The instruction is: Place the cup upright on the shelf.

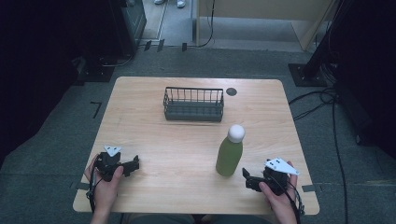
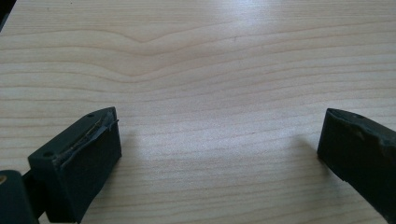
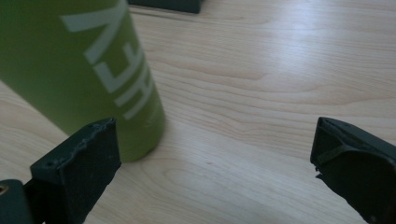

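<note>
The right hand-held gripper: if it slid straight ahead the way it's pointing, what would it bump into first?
Probably the green bottle. The right hand-held gripper is open, and the bottle stands just ahead, towards its left jaw rather than centred, so it might only clip it.

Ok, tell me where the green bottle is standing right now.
In the high view the green bottle stands upright right of centre on the table, nearer than the wire basket, just left of the right gripper.

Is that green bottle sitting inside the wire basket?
No, the green bottle stands upright on the bare table, apart from the wire basket farther back.
</note>
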Motion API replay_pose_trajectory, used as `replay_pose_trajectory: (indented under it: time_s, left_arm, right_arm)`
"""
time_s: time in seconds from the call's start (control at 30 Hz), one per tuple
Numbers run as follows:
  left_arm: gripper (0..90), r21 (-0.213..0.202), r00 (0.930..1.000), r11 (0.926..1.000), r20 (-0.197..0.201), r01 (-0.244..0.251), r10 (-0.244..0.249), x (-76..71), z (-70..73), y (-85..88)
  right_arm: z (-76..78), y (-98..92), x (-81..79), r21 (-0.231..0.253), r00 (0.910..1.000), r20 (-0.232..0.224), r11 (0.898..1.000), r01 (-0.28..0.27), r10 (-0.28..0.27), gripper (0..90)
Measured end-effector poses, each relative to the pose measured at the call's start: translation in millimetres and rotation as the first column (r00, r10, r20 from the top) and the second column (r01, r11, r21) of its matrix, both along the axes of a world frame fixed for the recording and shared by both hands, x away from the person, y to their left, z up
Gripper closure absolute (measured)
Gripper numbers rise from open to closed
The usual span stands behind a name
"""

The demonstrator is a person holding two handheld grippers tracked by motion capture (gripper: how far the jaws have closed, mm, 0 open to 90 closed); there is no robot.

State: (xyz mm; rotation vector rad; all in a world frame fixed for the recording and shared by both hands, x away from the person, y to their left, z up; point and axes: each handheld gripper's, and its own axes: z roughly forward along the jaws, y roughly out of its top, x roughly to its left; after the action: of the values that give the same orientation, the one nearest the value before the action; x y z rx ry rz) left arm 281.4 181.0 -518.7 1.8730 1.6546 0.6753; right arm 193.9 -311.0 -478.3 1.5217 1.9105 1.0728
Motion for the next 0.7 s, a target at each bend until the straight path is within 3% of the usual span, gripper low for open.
replay_pose_trajectory:
  time_s: [0.17,0.53,0.7]
  left_arm:
    - [0.1,0.0,1.0,1.0,0.0,0.0,0.0,0.0,0.0,0.0]
    - [0.1,0.001,1.0,1.0,-0.001,0.001,-0.001,-0.1,0.1,0.1]
    - [0.1,0.001,1.0,1.0,-0.001,0.001,-0.001,-0.1,0.1,0.1]
  right_arm:
    - [3.1,11.8,-2.1,0.012,0.9988,0.0,0.999,-0.048,0.048,1.1]
    - [7.3,28.4,-3.5,0.015,0.9948,0.013,0.995,-0.102,0.101,1.1]
    - [8.8,37.0,-1.8,0.047,0.9918,0.033,0.991,-0.125,0.124,1.1]
